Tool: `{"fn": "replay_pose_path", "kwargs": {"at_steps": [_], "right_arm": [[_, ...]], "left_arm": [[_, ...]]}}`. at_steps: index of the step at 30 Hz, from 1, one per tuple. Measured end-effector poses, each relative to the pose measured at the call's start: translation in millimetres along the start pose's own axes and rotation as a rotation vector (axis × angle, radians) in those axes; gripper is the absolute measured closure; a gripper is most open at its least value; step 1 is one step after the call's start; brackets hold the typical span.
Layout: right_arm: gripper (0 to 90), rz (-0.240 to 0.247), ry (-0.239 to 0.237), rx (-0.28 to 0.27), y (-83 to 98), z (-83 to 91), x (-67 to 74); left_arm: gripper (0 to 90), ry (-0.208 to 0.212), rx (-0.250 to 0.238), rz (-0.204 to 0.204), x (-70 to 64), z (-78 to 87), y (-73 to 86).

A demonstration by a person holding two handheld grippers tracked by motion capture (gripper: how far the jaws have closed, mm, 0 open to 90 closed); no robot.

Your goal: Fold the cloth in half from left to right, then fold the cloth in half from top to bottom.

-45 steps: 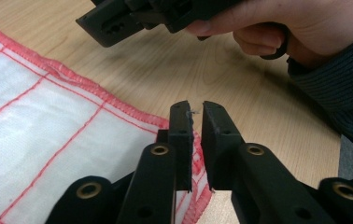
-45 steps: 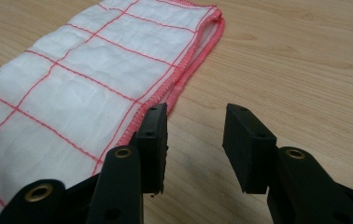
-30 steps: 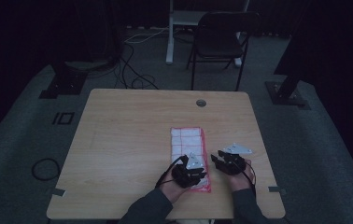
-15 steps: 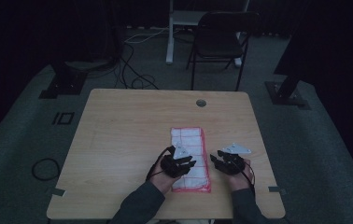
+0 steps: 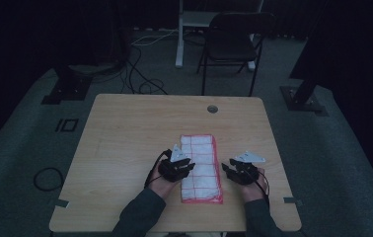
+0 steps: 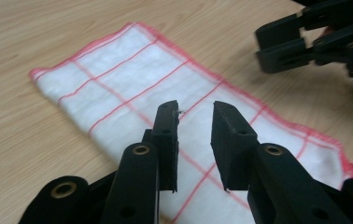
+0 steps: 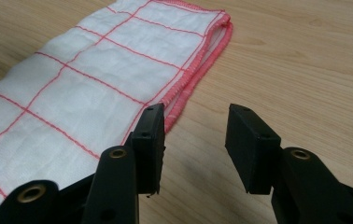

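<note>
A white cloth with red grid lines and red hem (image 5: 202,168) lies folded in a long strip on the wooden table (image 5: 125,143), near the front edge. My left gripper (image 5: 188,166) sits at the cloth's left side. Its jaws have just been opening and stand open (image 6: 194,116) above the cloth (image 6: 132,74), with nothing held between them. My right gripper (image 5: 228,170) rests at the cloth's right side, open (image 7: 193,126). Its left jaw is over the red hem of the cloth (image 7: 95,79), and the gap is over bare wood.
A round cable hole (image 5: 212,108) sits near the table's far edge. Behind the table stand a dark folding chair (image 5: 234,44) and a white stand, with cables on the floor (image 5: 140,74). The right gripper (image 6: 305,42) appears at the top right of the left gripper view.
The left gripper has moved left, off the near end of the cloth to its left edge, and its jaws have spread. The right gripper has kept still.
</note>
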State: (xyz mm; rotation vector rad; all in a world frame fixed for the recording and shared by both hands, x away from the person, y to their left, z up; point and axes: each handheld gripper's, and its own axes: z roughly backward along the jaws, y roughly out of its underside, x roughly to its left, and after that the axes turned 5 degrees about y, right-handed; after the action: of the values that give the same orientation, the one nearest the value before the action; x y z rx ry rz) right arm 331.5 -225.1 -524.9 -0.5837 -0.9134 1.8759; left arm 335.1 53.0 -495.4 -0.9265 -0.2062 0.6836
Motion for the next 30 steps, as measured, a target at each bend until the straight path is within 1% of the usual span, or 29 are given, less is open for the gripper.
{"fn": "replay_pose_path", "kwargs": {"at_steps": [1,2,3,5,6,7,8,9,10,11,12,13,14,15,16,17,18,20,21,22,23,24,25,26,27,28,29,30], "right_arm": [[57.4,0.0,0.0,0.0,0.0,0.0,0.0],[57.1,0.002,-0.002,-0.001,-1.1,-0.3,0.6],[57.1,0.002,-0.002,-0.001,-1.1,-0.3,0.6],[56.9,0.008,-0.001,-0.003,-3.0,-1.0,1.3],[56.8,0.008,-0.001,-0.004,-3.7,-1.4,1.5],[56.8,0.009,0.0,-0.004,-4.8,-2.2,1.7],[56.7,0.008,-0.002,-0.004,-6.3,-3.5,2.1],[56.7,0.008,-0.002,-0.004,-6.3,-3.5,2.1],[56.8,0.011,-0.003,-0.006,-8.5,-5.5,2.7],[56.8,0.011,-0.003,-0.006,-8.5,-5.5,2.7],[56.8,0.01,-0.004,-0.009,-10.8,-7.6,3.7],[56.8,0.01,-0.004,-0.009,-10.8,-7.6,3.7],[56.9,0.01,-0.006,-0.008,-13.0,-10.4,4.9],[56.9,0.01,-0.006,-0.008,-13.0,-10.4,4.9],[56.9,0.012,-0.007,-0.007,-16.1,-13.6,6.7],[56.9,0.012,-0.007,-0.007,-16.1,-13.6,6.7],[57.0,0.011,-0.01,-0.014,-20.9,-17.0,8.6],[56.9,0.011,-0.014,-0.018,-24.3,-19.8,10.5],[56.9,0.011,-0.014,-0.018,-24.3,-19.8,10.5],[56.9,0.014,-0.013,-0.01,-27.1,-25.2,13.0],[56.9,0.014,-0.013,-0.01,-27.1,-25.2,13.0],[56.9,0.019,-0.009,-0.005,-28.1,-29.4,14.2],[56.9,0.019,-0.009,-0.005,-28.1,-29.4,14.2],[56.9,0.02,-0.001,0.002,-28.7,-35.3,13.8],[56.9,0.02,-0.001,0.002,-28.7,-35.3,13.8],[57.1,0.01,0.003,0.007,-29.3,-39.7,12.0],[57.1,0.01,0.003,0.007,-29.3,-39.7,12.0],[57.5,0.01,0.022,0.015,-30.6,-45.6,9.8]], "left_arm": [[71.5,0.0,0.0,0.0,0.0,0.0,0.0],[70.8,-0.012,0.001,0.014,6.1,0.7,2.4],[70.2,-0.012,0.001,0.014,6.1,0.7,2.4],[69.5,-0.027,0.003,0.026,12.2,0.9,3.9],[69.3,-0.035,-0.003,0.04,15.4,0.8,4.8],[68.7,-0.039,-0.002,0.04,17.8,1.1,5.3],[67.3,-0.049,-0.008,0.057,23.0,0.9,6.6],[66.7,-0.049,-0.008,0.057,23.0,0.9,6.6],[66.0,-0.061,-0.012,0.072,28.8,0.8,7.9],[64.8,-0.061,-0.012,0.072,28.8,0.8,7.9],[63.8,-0.071,-0.015,0.083,33.5,0.3,9.0],[63.5,-0.071,-0.015,0.083,33.5,0.3,9.0],[63.0,-0.085,-0.017,0.095,38.8,-1.5,10.5],[62.4,-0.085,-0.017,0.095,38.8,-1.5,10.5],[62.2,-0.098,-0.012,0.101,43.6,-4.0,11.4],[61.7,-0.098,-0.012,0.101,43.6,-4.0,11.4],[61.1,-0.102,-0.01,0.106,46.2,-5.9,11.7],[60.9,-0.106,-0.006,0.115,49.5,-8.8,12.0],[60.9,-0.113,-0.001,0.121,50.9,-10.8,12.1],[60.3,-0.119,0.006,0.124,52.4,-13.5,12.6],[60.3,-0.123,0.01,0.128,53.7,-15.5,13.0],[59.7,-0.13,0.015,0.138,55.5,-18.9,13.8],[59.5,-0.13,0.015,0.138,55.5,-18.9,13.8],[59.3,-0.135,0.017,0.151,57.5,-22.9,14.6],[59.1,-0.135,0.017,0.151,57.5,-22.9,14.6],[58.9,-0.145,0.021,0.159,59.7,-26.8,14.2],[58.9,-0.145,0.021,0.159,59.7,-26.8,14.2],[58.9,-0.151,0.027,0.17,63.0,-30.7,12.8]]}}
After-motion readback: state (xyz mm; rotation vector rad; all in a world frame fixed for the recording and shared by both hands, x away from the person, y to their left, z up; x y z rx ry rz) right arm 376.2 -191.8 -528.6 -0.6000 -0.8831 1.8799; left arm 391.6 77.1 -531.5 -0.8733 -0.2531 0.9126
